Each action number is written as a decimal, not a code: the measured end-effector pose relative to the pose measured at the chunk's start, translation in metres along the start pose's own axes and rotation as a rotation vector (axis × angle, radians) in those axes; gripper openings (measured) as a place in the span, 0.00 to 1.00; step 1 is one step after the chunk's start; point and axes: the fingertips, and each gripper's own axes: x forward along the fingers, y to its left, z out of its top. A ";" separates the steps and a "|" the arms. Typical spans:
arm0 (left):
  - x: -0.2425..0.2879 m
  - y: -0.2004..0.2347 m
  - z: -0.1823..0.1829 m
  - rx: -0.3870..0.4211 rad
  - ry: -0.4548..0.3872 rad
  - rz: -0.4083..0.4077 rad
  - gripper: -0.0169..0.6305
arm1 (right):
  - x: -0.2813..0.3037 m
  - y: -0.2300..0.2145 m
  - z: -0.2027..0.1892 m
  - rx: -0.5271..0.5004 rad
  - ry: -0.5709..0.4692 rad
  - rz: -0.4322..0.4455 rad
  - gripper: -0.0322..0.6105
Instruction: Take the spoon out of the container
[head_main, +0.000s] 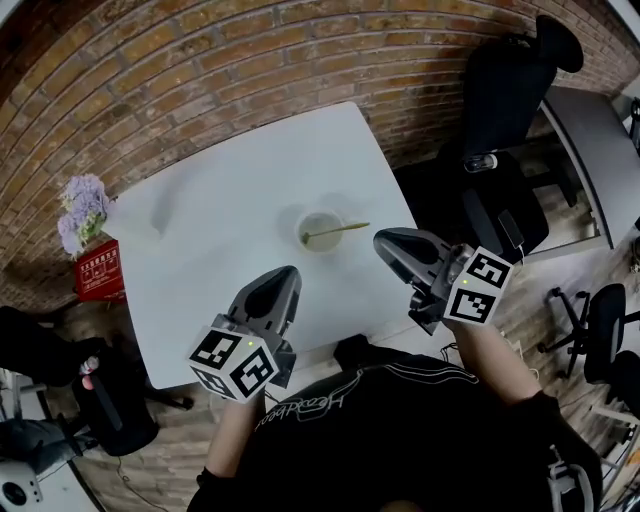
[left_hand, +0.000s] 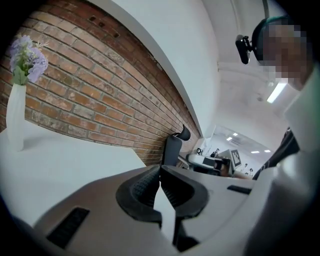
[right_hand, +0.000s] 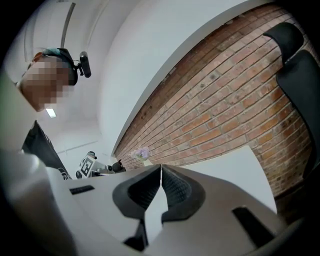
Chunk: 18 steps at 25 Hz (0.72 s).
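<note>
While both pairs of ribbed black pads are pressed together at their tips with nothing caught between them, we hold the left gripper (left_hand: 160, 169) and the right gripper (right_hand: 161, 167) empty above the near side of the square white table (head_main: 215, 215). From the head view, the left one sits low and left of centre and the right one lies right of centre, both noses aimed up the frame. Just above and between those noses stands the small round pale container (head_main: 320, 232), touched by neither. Its slim yellowish spoon (head_main: 340, 230) rests inside, bowl end down in the container and handle leaning over the rim toward the right, near the right gripper's nose but clear of it. Further out, at the table's left corner, we see a white vase of purple flowers (head_main: 83, 208) with a red box (head_main: 98, 270) just below it. A brick wall (head_main: 150, 60) fills the top of the frame, and a black office chair (head_main: 505, 90) stands at upper right.
</note>
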 end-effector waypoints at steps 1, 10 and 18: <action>0.001 0.003 0.000 -0.005 0.001 0.002 0.04 | 0.002 -0.004 0.000 0.011 0.000 -0.002 0.05; 0.012 0.020 -0.009 -0.025 0.025 0.015 0.04 | 0.007 -0.047 -0.015 0.095 0.007 -0.095 0.05; 0.018 0.029 -0.021 -0.038 0.057 0.032 0.04 | 0.006 -0.089 -0.049 0.191 0.050 -0.171 0.14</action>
